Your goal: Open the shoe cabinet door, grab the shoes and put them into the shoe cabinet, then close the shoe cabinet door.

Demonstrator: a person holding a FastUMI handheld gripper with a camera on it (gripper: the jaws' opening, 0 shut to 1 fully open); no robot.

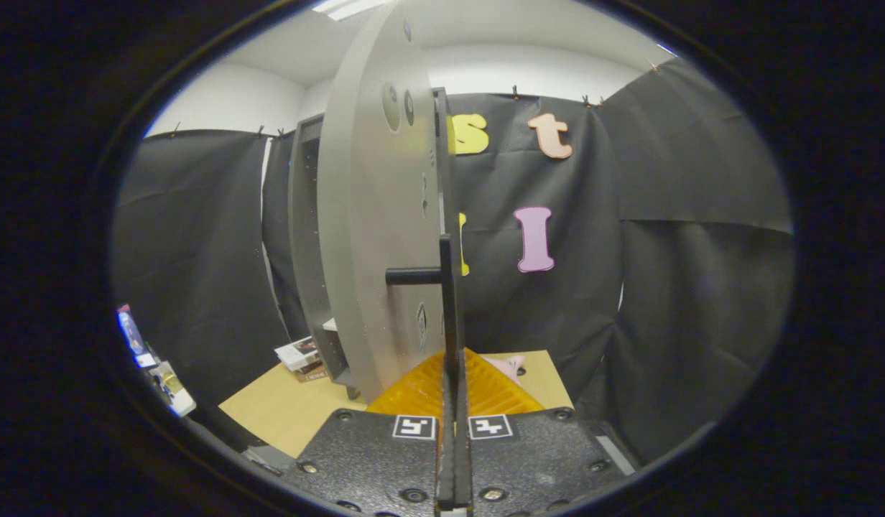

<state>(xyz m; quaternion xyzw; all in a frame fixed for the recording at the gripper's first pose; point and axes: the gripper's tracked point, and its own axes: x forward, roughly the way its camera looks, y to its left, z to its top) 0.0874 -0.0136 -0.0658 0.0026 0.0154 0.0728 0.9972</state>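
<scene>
Light wood table (pixel 299 413) in a booth hung with black cloth (pixel 672 273), white walls above. Grey shoe cabinet (pixel 309 244) stands on the table, its flat matte door (pixel 374 237) swung out edge-on. Gripper (pixel 453 373) pinches narrow on the door's thin black bar handle (pixel 448 301), both fingers against it. Small stack of booklets (pixel 299 355) left of the cabinet base; something pink (pixel 511 366) lies on the table beyond the fingers, right of the door.

Lighting: even, moderately bright, from a ceiling light (pixel 349 7) above the door (pixel 378 237). Door face shows soft sheen; its edge is dark. Strong fisheye bending away from the door. Focus fairly sharp; gripper (pixel 454 380) close and slightly soft.
</scene>
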